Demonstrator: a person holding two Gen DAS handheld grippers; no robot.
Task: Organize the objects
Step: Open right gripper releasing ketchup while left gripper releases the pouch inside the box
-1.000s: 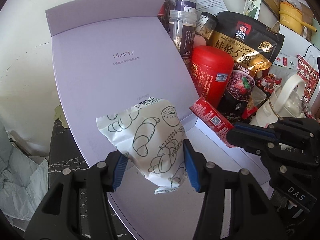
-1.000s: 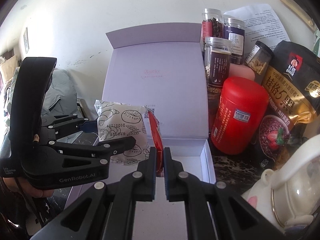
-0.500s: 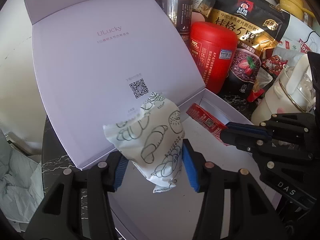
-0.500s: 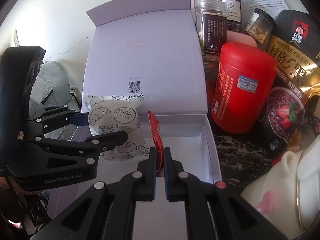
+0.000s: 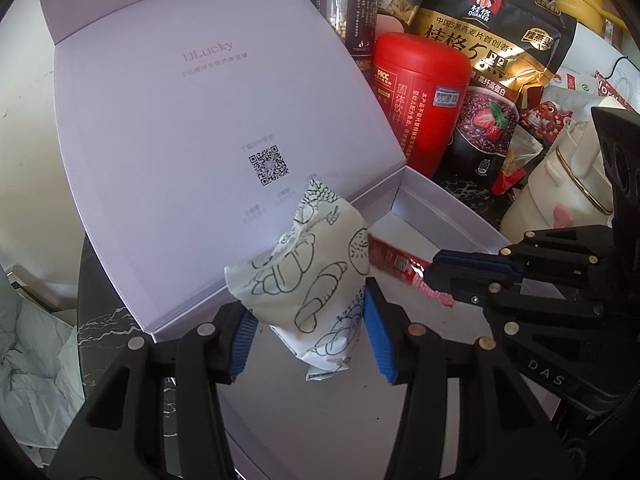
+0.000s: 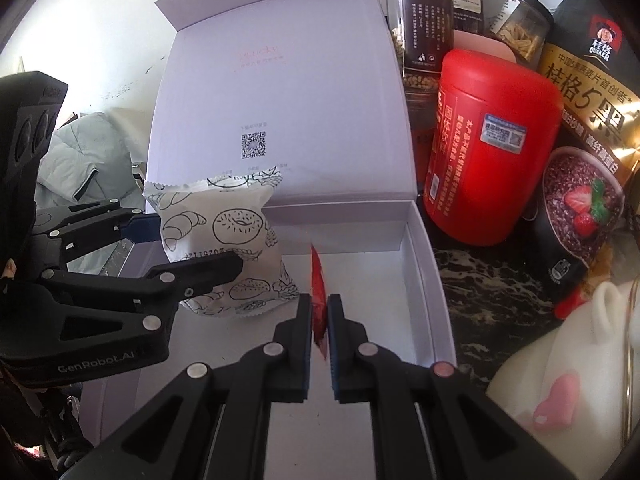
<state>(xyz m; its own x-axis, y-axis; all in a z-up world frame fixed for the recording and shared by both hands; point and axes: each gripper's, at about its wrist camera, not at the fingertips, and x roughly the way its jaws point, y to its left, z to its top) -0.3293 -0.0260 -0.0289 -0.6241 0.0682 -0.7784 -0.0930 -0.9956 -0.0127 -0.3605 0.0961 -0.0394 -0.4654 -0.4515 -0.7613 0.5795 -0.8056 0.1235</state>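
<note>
An open lilac gift box (image 5: 436, 208) (image 6: 424, 264) stands with its lid (image 5: 200, 120) tilted up behind it. My left gripper (image 5: 310, 326) (image 6: 200, 240) is shut on a white bread packet (image 5: 316, 280) (image 6: 224, 232) printed with pastry drawings and holds it low over the box's left half. My right gripper (image 6: 319, 308) (image 5: 434, 276) is shut on a thin red sachet (image 6: 318, 280) (image 5: 394, 264), held edge-up over the middle of the box, just right of the packet.
A red canister (image 5: 420, 96) (image 6: 488, 144), a black Quaker oats bag (image 5: 492, 52) (image 6: 584, 120) and several clear jars (image 6: 420, 20) crowd the box's right and back. A cream teapot (image 5: 560, 196) (image 6: 568, 380) sits at the right. A grey bag (image 5: 28, 352) lies at the left.
Both grippers have moved down and forward into the box with their loads; the box, lid and red canister look larger and nearer. Neither grip has changed.
</note>
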